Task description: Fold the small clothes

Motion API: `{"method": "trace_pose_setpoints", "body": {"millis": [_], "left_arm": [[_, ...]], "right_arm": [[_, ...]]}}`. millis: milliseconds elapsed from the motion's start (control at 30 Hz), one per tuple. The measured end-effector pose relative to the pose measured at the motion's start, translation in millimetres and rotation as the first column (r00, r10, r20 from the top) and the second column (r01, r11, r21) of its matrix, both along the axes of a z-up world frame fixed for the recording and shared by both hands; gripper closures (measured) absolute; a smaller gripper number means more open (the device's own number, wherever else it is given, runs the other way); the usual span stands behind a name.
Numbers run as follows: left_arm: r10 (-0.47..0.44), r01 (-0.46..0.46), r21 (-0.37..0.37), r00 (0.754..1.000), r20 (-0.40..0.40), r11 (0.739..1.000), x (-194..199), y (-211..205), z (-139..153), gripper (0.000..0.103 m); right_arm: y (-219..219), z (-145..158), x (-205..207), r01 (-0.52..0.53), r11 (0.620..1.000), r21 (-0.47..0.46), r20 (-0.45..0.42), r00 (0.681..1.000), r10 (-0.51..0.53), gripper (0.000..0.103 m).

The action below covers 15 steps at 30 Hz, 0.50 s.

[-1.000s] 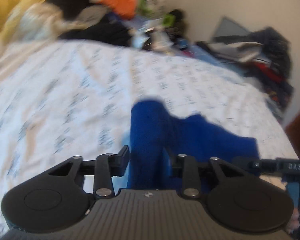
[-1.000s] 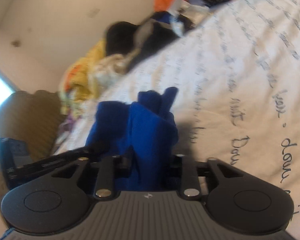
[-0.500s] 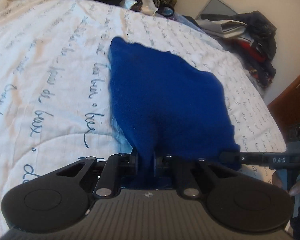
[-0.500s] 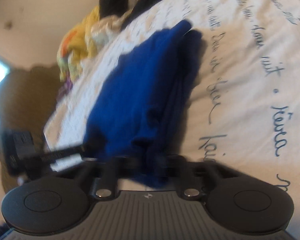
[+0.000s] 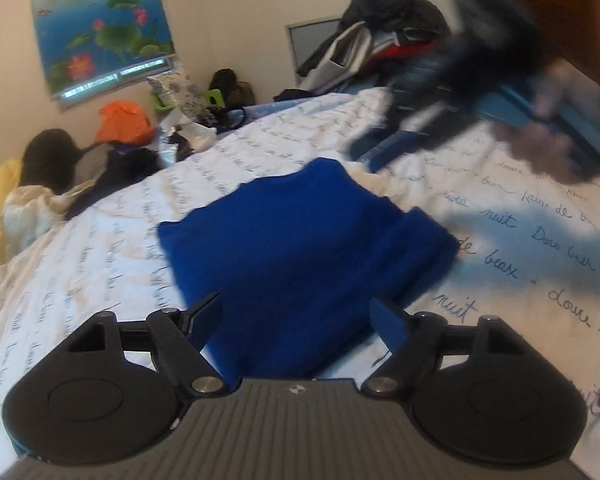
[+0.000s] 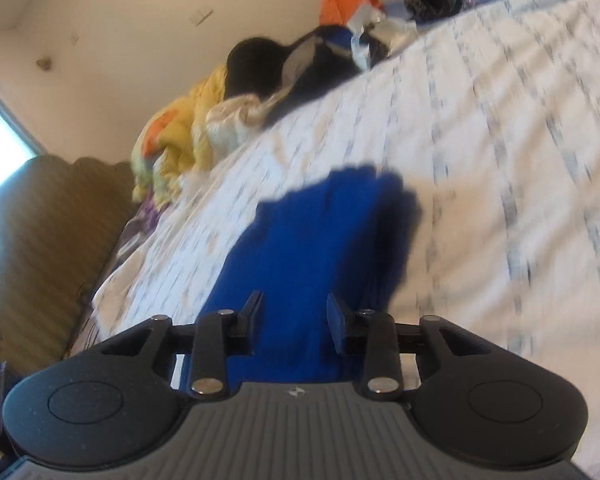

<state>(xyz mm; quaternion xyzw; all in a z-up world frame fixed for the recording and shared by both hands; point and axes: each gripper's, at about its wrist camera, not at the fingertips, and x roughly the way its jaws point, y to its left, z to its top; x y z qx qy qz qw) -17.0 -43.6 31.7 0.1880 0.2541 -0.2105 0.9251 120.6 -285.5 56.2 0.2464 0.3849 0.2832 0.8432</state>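
A folded blue garment lies flat on the white bedsheet with script print. My left gripper stands wide, its jaws opening, over the garment's near edge, and the pads do not press on it. In the left wrist view my right gripper is a blur beyond the garment's far right corner, held by a hand. In the right wrist view the right gripper has its jaws opening, with the blue garment lying between and beyond them, not pinched.
Loose clothes line the far edge of the bed: an orange bag, black garments and a yellow cloth. A dark clothes pile sits at the back right. A brown headboard borders the bedsheet.
Both grippers held the blue garment pinched half a second ago and have now let go. The garment lies flat on the bed. The left view has rolled and swung sideways.
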Motion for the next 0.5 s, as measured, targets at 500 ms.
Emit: {"method": "trace_pose_setpoints", "body": {"millis": [500], "left_arm": [[0.105,-0.108,-0.068,0.993,-0.054,0.992,5,32,-14,0.021]], "right_arm": [[3,-6,17,-0.006,0.999,-0.037,-0.033,0.999,0.005,0.065]]}}
